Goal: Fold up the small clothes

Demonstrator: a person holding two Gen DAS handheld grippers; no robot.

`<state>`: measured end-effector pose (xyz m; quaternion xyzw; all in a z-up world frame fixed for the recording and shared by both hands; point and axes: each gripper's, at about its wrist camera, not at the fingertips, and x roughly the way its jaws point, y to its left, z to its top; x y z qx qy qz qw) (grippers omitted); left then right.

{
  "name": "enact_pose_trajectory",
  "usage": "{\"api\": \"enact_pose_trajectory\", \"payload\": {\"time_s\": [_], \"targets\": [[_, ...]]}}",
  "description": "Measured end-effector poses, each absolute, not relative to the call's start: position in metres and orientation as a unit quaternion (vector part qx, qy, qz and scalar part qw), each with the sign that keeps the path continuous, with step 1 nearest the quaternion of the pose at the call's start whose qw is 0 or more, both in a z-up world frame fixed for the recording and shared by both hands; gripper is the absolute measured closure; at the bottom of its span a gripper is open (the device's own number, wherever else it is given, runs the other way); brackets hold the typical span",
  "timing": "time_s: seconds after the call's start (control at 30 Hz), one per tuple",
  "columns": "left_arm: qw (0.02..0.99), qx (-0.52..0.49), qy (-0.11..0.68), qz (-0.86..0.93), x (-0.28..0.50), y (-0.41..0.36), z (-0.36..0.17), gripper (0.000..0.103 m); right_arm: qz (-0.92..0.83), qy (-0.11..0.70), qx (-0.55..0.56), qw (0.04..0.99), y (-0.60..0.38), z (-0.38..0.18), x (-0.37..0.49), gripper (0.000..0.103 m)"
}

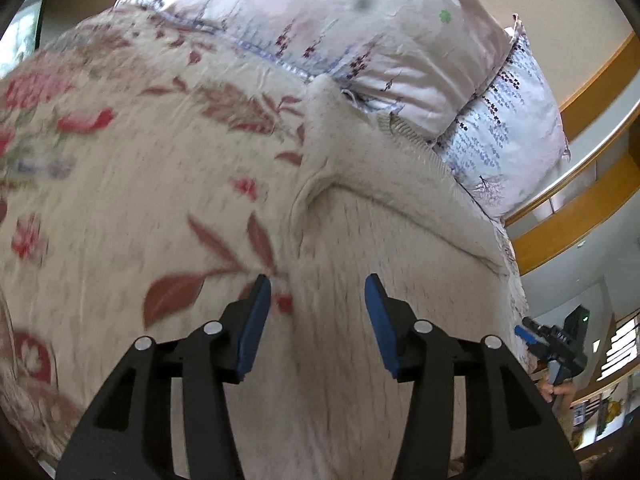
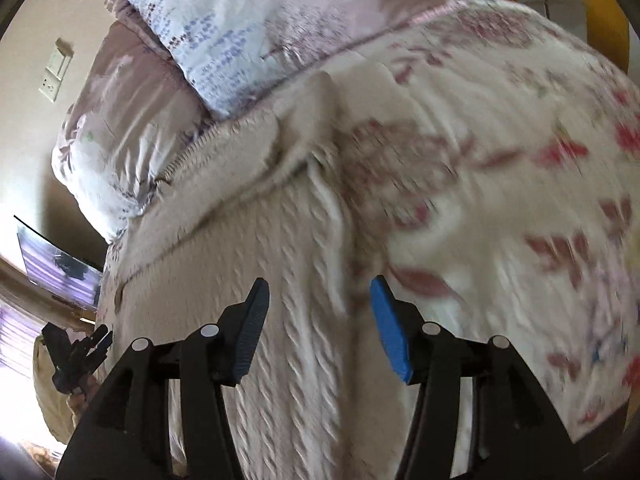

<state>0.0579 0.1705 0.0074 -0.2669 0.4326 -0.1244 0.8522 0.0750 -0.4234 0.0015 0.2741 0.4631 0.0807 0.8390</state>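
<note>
Both grippers open over the sweater on the bed.

The left gripper [image 1: 318, 290] and right gripper [image 2: 318, 294] hang with jaws spread, holding nothing, above the floral bed cover [image 1: 120, 184]. Far off lie the pillows [image 1: 360, 40]. The cream knit sweater [image 2: 248, 248] lies flat nearby; pinching its side edges evenly should keep the fold square.

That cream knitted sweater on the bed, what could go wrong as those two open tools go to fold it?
1. The sweater lies on a floral bedspread of similar colour; the left tool, open at the sweater's edge, might pinch both layers.
2. The knit is already bunched near its ribbed hem, so a fold could trap wrinkles.
3. The right tool, also open, might snag the loose cable knit.
</note>
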Motion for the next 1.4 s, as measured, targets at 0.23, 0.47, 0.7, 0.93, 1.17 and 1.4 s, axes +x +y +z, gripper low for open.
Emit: {"api": "enact_pose_trajectory", "payload": {"time_s": [0.23,0.47,0.7,0.93,1.17,1.4], "targets": [[0.832,-0.309,0.43,-0.165,0.029,0.171,0.002,0.062,0.138,0.469,0.318,0.812,-0.423,-0.012,0.047,0.064],[0.809,-0.343,0.425,-0.218,-0.002,0.165,-0.006,0.074,0.206,0.463,0.353,0.786,-0.412,-0.023,0.017,0.07],[0.784,-0.355,0.436,-0.263,-0.024,0.154,-0.019,0.075,0.245,0.464,0.338,0.782,-0.396,-0.021,-0.005,0.071],[0.776,-0.343,0.439,-0.297,-0.042,0.145,-0.023,0.076,0.268,0.473,0.308,0.78,-0.38,-0.018,-0.02,0.075],[0.798,-0.289,0.441,-0.291,-0.043,0.129,-0.015,0.096,0.257,0.44,0.27,0.817,-0.37,-0.001,-0.023,0.094],[0.841,-0.283,0.391,-0.244,-0.026,0.151,0.015,0.097,0.21,0.321,0.233,0.894,-0.379,0.045,-0.026,0.095]]}}
